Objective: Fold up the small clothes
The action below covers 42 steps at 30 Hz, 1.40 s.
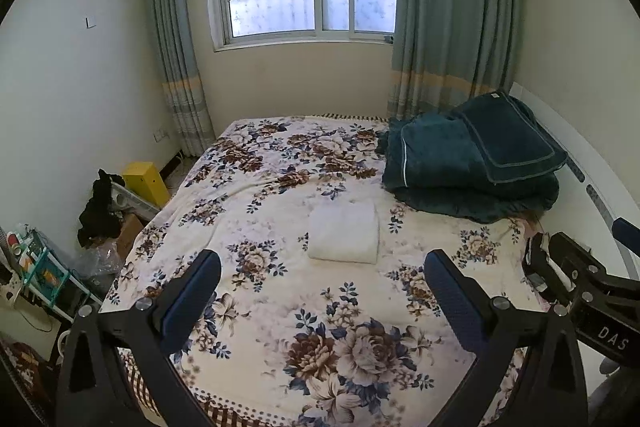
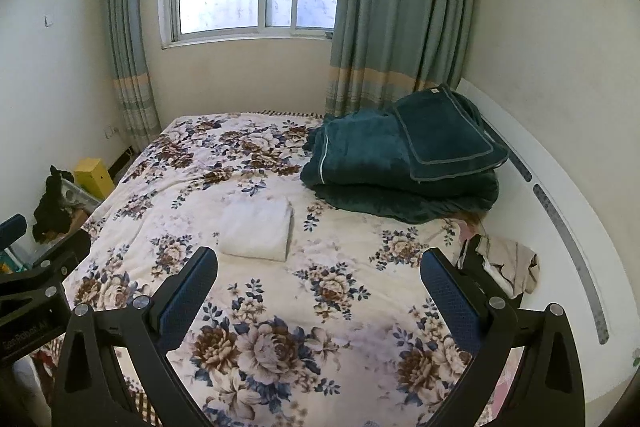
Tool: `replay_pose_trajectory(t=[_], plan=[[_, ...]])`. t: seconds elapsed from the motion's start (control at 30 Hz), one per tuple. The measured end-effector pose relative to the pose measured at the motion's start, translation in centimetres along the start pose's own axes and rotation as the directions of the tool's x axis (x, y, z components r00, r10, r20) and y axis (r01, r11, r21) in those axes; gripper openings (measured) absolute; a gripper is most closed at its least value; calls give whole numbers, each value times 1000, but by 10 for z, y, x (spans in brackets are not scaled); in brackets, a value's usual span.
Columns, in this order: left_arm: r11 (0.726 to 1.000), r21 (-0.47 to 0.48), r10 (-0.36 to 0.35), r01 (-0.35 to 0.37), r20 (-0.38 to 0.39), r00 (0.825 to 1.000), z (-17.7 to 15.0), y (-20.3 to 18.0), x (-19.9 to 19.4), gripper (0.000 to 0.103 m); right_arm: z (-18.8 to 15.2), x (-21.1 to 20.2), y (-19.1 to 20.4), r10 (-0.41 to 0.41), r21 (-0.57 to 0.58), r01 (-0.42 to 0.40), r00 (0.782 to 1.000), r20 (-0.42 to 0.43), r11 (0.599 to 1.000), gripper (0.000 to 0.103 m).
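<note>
- Our left gripper point(image 1: 322, 281) hangs above the near part of the bed point(image 1: 248, 195) with its jaws spread wide and nothing between them; our right gripper point(image 2: 318, 277) is the same, wide apart and empty.
- A folded white garment point(image 1: 344, 235) lies flat in the middle of the floral cover, well apart from both grippers and just near of the dark green quilt point(image 1: 472, 163) stacked at the far right.
- A small crumpled pile of light and dark clothes point(image 2: 502, 263) sits at the right edge of the bed, near our right gripper; we judge it the next thing to fold.
- Risks as we see them: the pile looks tangled, so one pinch may lift two pieces at once.
- It lies at the bed's edge, so a clumsy drag could tip it off.
- Spreading it too close to the white garment could disturb that finished fold.
</note>
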<state>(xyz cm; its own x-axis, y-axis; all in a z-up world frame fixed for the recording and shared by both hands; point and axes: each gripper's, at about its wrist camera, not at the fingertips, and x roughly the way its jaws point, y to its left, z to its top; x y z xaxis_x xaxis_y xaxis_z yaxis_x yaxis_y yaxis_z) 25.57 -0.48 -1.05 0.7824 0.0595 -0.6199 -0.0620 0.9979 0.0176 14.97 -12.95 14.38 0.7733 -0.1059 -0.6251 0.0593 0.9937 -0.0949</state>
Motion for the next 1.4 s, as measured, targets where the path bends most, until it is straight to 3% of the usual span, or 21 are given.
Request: replay_pose_trajectory(t=[1.4], plan=[[1000, -26, 18, -18, 9, 1000, 2, 7, -12, 103, 7, 2, 5, 32, -4, -32, 999, 11, 999, 103]])
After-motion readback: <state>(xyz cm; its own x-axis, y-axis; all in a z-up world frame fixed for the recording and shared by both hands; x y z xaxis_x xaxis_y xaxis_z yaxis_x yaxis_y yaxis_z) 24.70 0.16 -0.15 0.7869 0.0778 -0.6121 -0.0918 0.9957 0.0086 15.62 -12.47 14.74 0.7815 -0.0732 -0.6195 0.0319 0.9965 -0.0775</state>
